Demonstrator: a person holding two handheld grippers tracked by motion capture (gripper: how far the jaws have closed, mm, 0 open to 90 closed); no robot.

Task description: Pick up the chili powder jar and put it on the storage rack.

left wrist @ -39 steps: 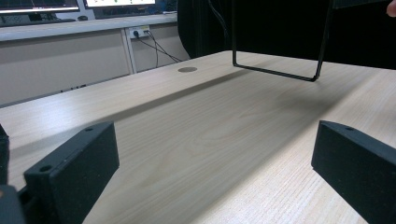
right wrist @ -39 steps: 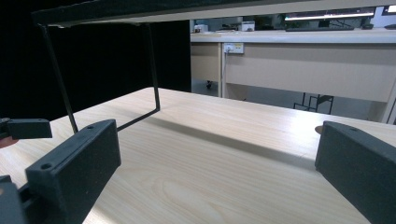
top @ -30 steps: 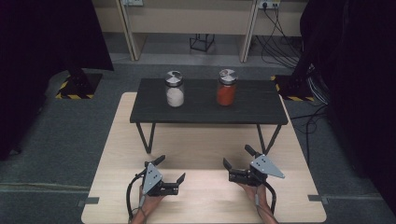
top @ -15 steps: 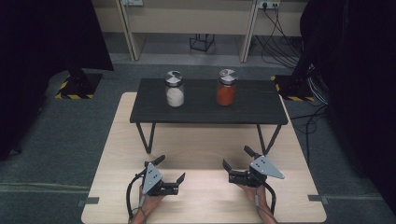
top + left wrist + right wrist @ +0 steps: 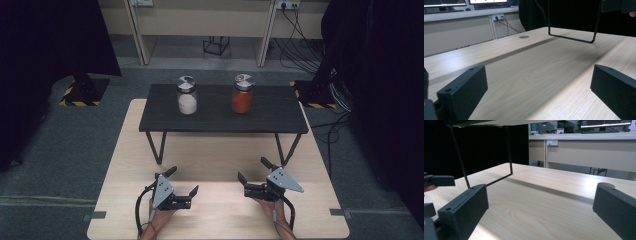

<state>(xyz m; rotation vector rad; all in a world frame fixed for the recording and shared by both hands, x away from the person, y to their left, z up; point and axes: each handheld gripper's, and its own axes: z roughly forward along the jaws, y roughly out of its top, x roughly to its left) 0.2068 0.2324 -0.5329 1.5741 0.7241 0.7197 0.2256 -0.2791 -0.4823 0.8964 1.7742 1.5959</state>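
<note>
I see a pale wooden counter (image 5: 220, 150) with fine straight grain and a matte finish, and a round cable hole (image 5: 524, 37) cut into it ahead of my left jaws. On it stands a low black shelf (image 5: 222, 122), a flat dark board on thin bent metal rod legs (image 5: 571, 37). Its top carries two glass jars with silvery lids.

The white jar (image 5: 187, 95) is a squat cylinder filled about halfway with white powder or grains. The red jar (image 5: 243, 93) has the same shape and holds an orange-red filling. Both stand upright and well apart from each other, far ahead of both sets of jaws and above them on the shelf. The white jar is ahead of my left jaws and the red jar ahead of my right.

My left gripper (image 5: 181, 183) rests low over the counter with its blocky matte black jaws spread wide, and only bare wood lies between them. My right gripper (image 5: 254, 171) matches it, jaws released and wide, grasping nothing. From the right gripper view a shelf leg rises ahead and to the left of the jaws. The two grippers sit near each other with their open jaws angled inward.
</note>
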